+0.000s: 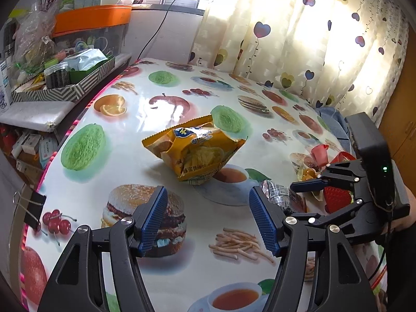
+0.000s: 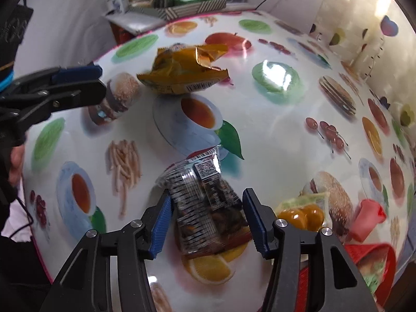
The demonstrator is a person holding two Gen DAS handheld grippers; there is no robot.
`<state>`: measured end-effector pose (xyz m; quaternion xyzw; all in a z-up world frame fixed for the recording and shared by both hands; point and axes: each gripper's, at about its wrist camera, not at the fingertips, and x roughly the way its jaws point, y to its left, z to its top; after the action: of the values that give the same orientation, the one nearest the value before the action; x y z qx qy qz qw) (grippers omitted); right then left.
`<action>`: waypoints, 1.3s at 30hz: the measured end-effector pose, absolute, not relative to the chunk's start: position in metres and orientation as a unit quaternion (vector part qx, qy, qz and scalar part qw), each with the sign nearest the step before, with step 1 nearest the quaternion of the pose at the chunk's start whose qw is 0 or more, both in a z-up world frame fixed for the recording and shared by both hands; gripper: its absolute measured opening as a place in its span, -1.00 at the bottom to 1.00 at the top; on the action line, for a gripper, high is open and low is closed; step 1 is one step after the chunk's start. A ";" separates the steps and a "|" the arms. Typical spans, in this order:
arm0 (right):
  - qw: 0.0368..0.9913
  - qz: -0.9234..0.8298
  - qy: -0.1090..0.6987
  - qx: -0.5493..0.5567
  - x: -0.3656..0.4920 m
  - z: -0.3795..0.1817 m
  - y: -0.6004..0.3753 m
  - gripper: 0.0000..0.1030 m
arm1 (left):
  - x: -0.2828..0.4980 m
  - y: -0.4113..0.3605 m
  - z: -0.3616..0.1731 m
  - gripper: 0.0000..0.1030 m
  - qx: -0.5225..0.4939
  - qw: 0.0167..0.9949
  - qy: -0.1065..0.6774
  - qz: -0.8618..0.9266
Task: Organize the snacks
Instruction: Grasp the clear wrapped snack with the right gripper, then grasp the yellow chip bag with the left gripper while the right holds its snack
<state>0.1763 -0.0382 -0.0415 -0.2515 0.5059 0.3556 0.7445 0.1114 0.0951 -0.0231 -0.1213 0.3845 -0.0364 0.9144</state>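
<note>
Right tongs spread astride the dark snack packet lying on the surface — pads not yet pressing. Slippery film, likely to squirt sideways on closing. Left tongs spread, empty, short of the yellow chip bag — easily crushed.

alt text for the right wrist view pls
The right gripper hangs over a dark snack pack, jaws open either side of it. Beyond lie a yellow chip bag and the left gripper, on a table printed with food.
</note>
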 end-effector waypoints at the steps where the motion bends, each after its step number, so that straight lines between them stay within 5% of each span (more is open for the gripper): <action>1: 0.737 0.356 0.513 -0.260 0.181 -0.045 -0.035 0.05 | 0.114 0.096 -0.023 0.28 -0.121 0.915 0.384 -0.039; 12: 0.766 0.315 0.524 -0.197 0.191 -0.048 -0.035 -0.26 | 0.152 0.105 -0.022 0.28 -0.156 0.914 0.374 -0.023; 24: 0.789 0.290 0.521 -0.148 0.189 -0.046 -0.047 -0.26 | 0.210 0.093 -0.042 0.28 -0.149 0.897 0.412 0.052; 39: 0.790 0.295 0.520 -0.136 0.185 -0.044 -0.052 -0.26 | 0.147 0.109 -0.047 0.55 -0.105 0.907 0.405 0.045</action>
<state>0.1855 -0.0521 -0.0442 -0.1358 0.5200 0.2949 0.7901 0.1473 0.1092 -0.0467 -0.1047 0.4047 0.0448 0.9073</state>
